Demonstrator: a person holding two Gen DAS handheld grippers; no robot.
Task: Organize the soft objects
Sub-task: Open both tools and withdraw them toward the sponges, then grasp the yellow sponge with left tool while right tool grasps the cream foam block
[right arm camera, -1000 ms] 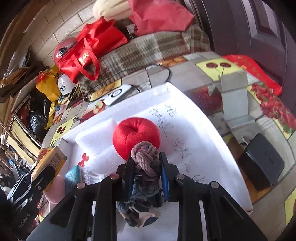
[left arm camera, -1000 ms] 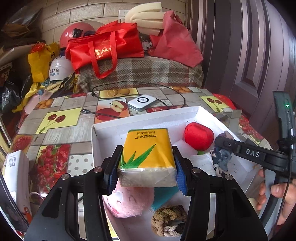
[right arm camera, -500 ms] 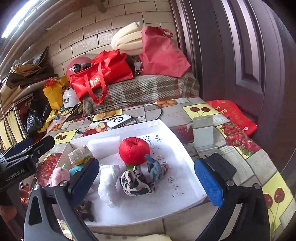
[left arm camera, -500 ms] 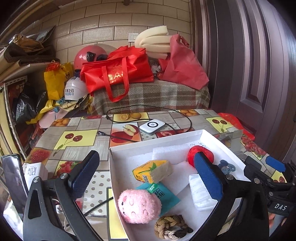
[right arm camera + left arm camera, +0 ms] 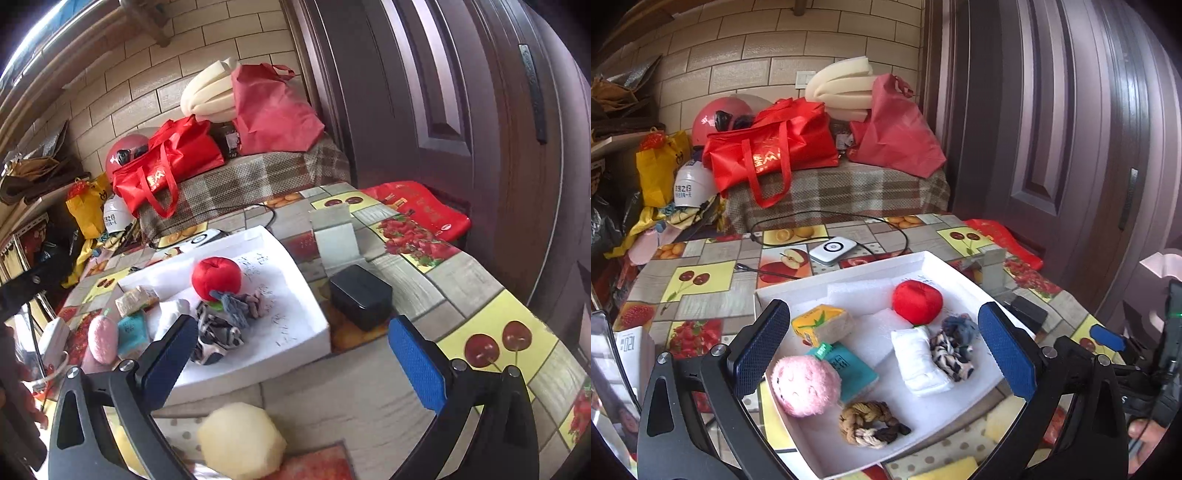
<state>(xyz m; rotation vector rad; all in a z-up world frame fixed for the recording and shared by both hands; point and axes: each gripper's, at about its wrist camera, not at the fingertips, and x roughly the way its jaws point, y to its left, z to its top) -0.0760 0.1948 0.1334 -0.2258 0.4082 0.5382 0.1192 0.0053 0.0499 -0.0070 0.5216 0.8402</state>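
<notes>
A white tray (image 5: 857,275) on the fruit-print table holds several soft things: a yellow tissue pack (image 5: 823,325), a red plush apple (image 5: 916,302), a pink plush ball (image 5: 805,384), a teal pack (image 5: 849,367), a white folded cloth (image 5: 918,360), a knotted grey and blue rope toy (image 5: 955,341) and a brown knotted rope (image 5: 870,424). My left gripper (image 5: 882,349) hangs open above the tray, holding nothing. My right gripper (image 5: 293,363) is open too, over the tray's near right corner (image 5: 317,334), with the apple (image 5: 217,277) and rope toy (image 5: 231,314) ahead of it. A pale yellow foam ball (image 5: 240,443) lies off the tray below it.
A black box (image 5: 360,295) and a white stand (image 5: 334,236) sit right of the tray. A white device (image 5: 833,249) with a black cable lies behind it. Red bags (image 5: 772,151) on a plaid cover fill the back. A dark door (image 5: 1052,147) stands to the right.
Both grippers opened wide and drew back. The left let go of the yellow tissue pack, which now lies in the tray. The right let go of the rope toy beside the apple.
</notes>
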